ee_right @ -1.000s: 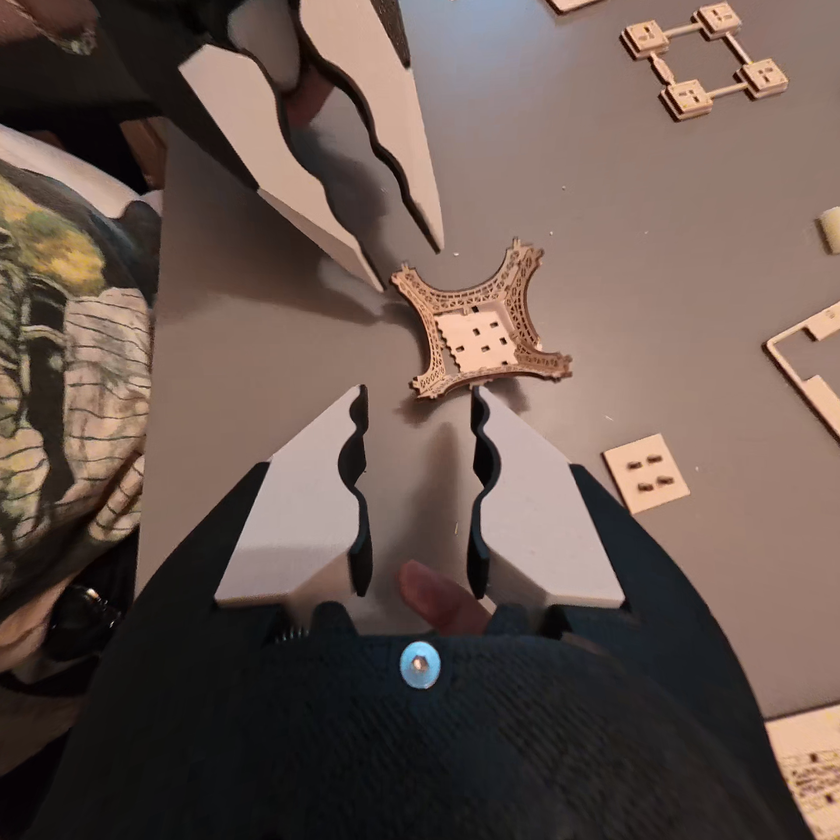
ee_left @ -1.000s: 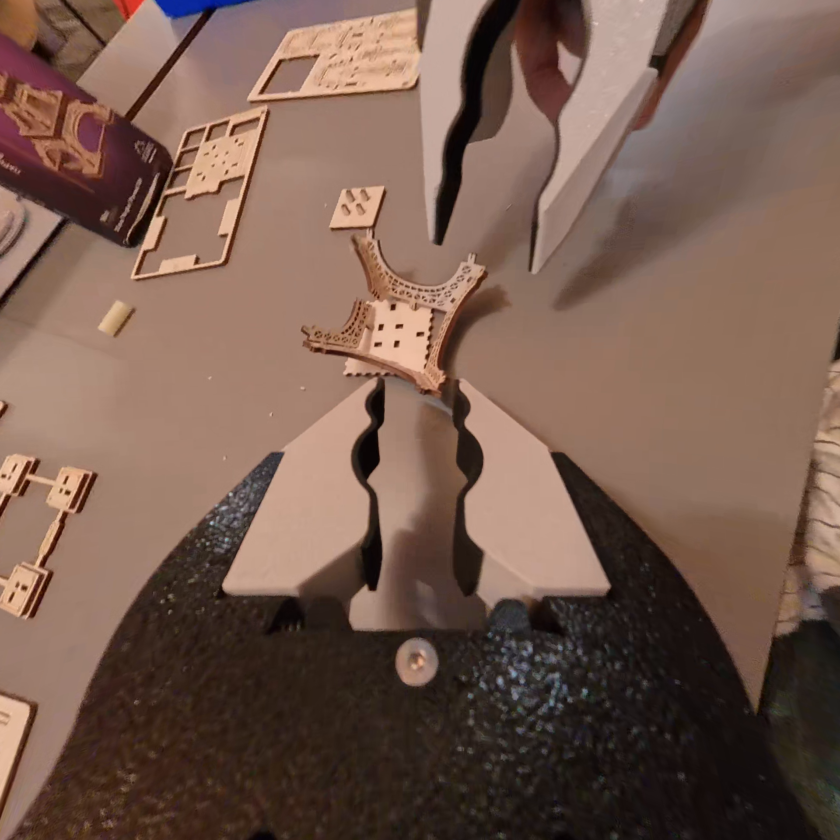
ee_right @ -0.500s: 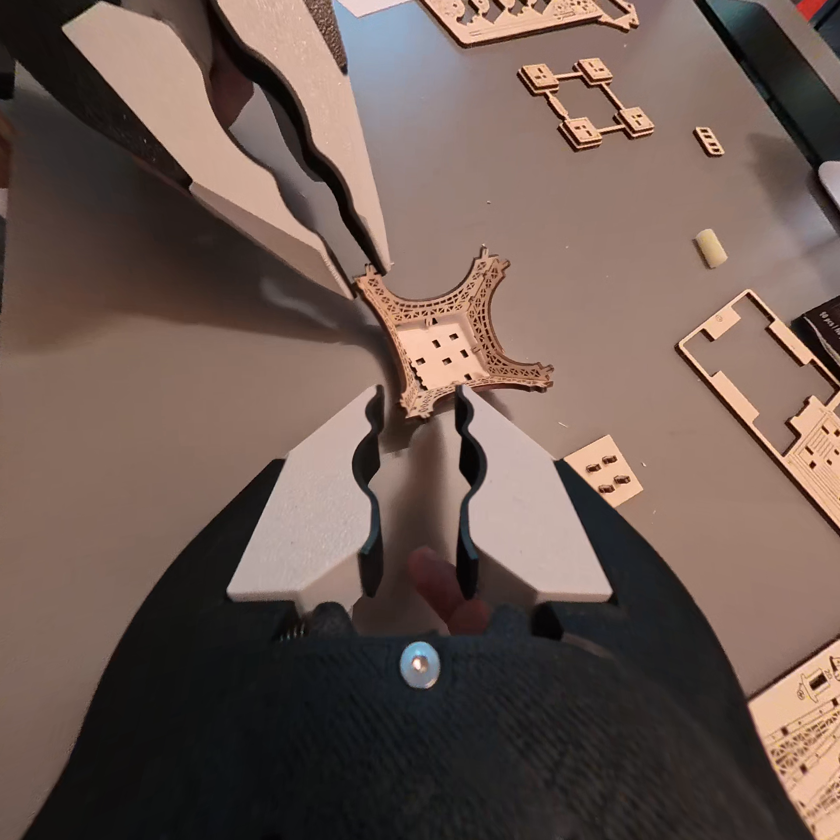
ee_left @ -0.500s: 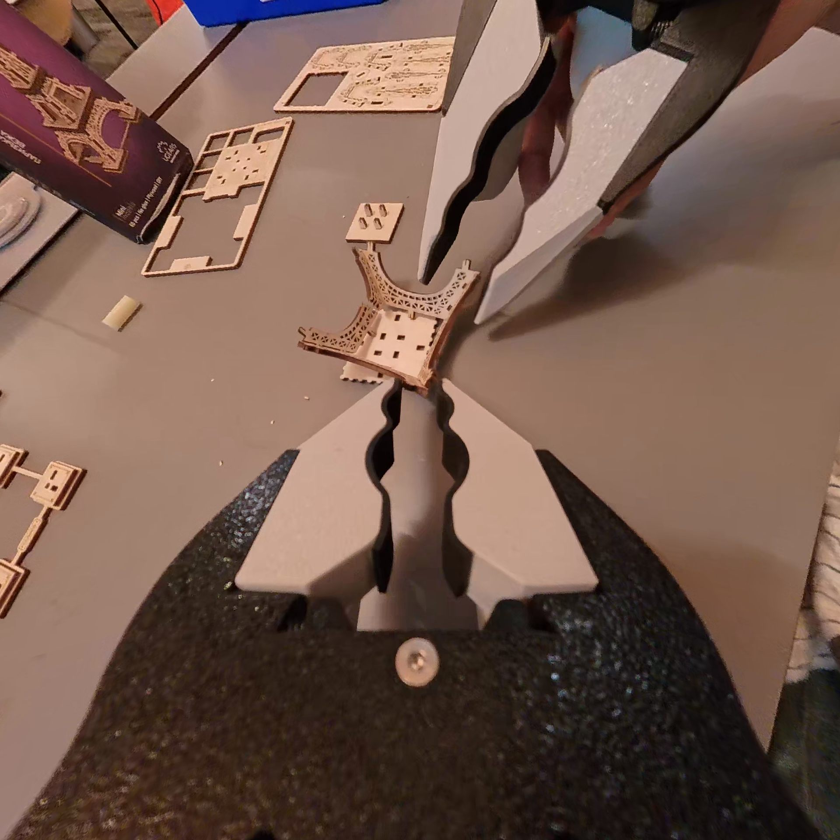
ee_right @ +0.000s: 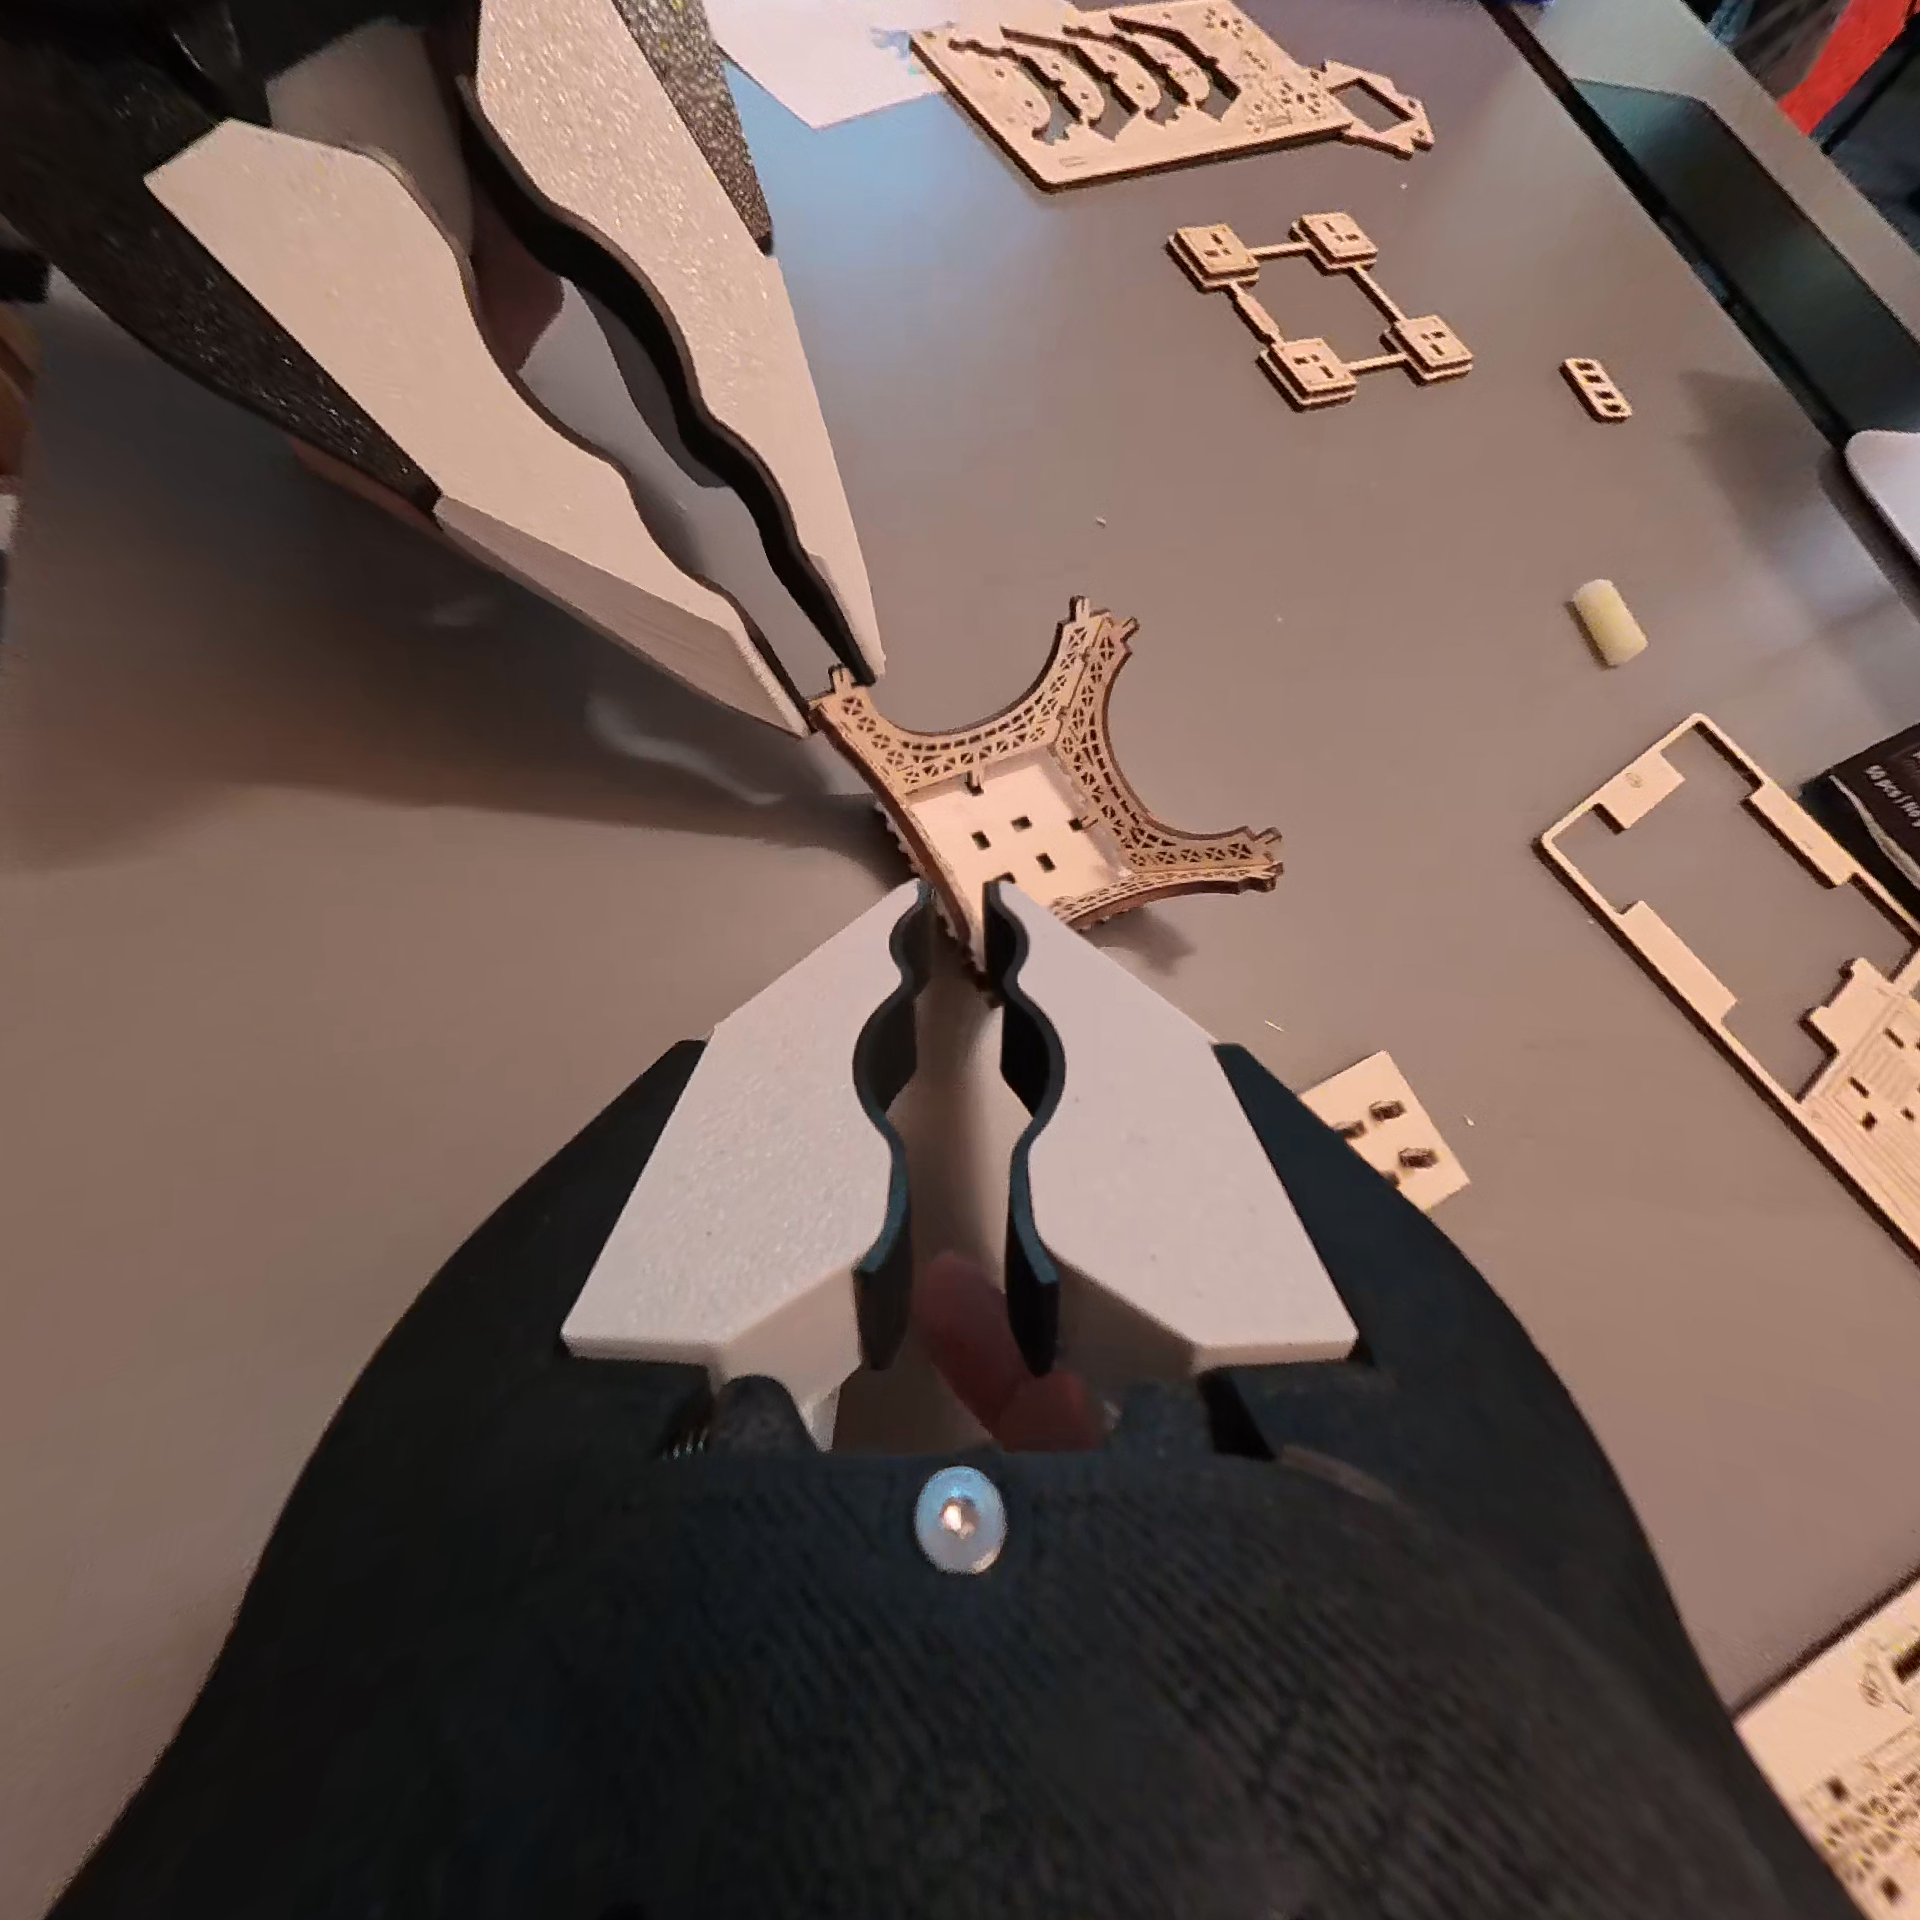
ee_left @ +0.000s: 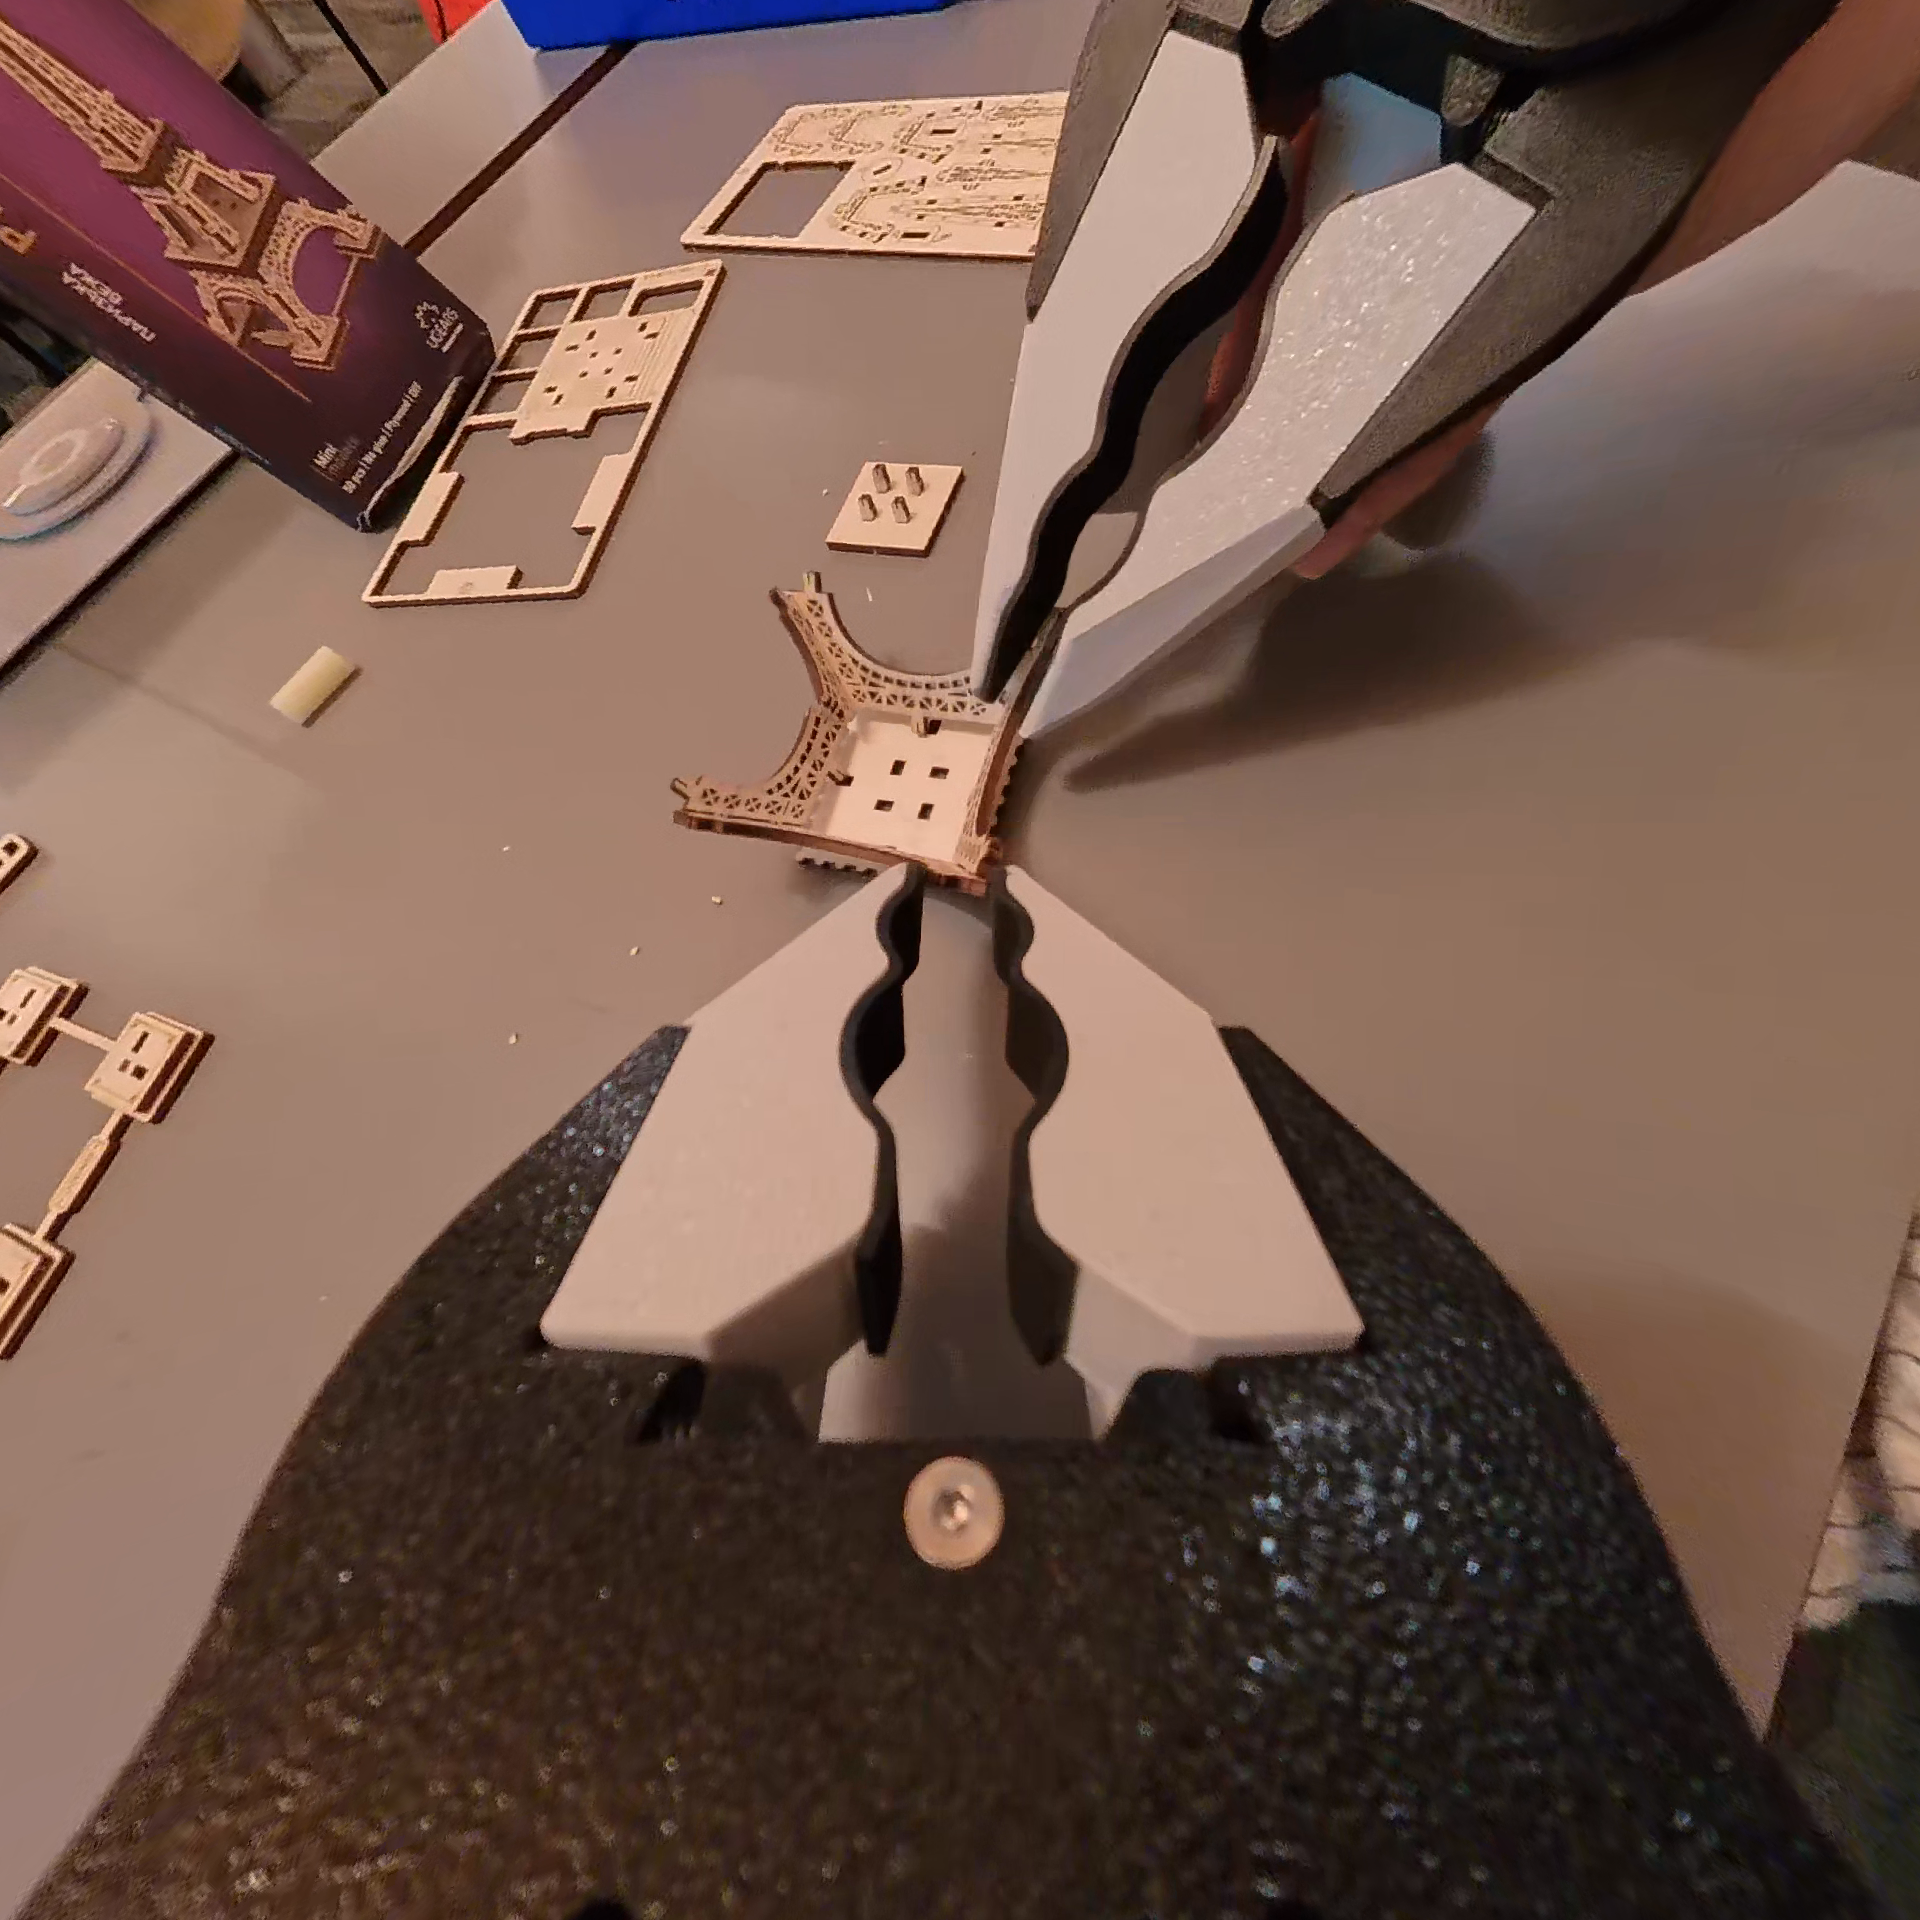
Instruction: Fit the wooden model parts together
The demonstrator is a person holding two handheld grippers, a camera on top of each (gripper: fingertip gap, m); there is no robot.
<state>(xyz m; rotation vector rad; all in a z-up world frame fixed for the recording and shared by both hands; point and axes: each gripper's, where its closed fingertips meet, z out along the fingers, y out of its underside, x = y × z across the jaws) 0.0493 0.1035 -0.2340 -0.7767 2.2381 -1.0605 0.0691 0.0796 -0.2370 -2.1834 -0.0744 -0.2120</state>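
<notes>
Tower base (ee_left: 883, 769) of thin wood sits upside down on the grey counter (ee_left: 1455, 1039), legs up, with both grippers pinching it from opposite corners. The left gripper (ee_left: 951, 883) fingers clasp the near corner; the right gripper (ee_right: 951, 920) fingers clasp the other. I think they are steadying it, and next comes a gentle squeeze or lift. A second ago the right gripper hung wide above. A small square plate (ee_left: 896, 507) waits nearby.

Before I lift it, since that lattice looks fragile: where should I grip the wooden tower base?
Pinch two opposite leg corners of the tower base, coming in low from either side, as the left gripper and right gripper do now. Its thin arches look weak; the corners are doubled.
</notes>
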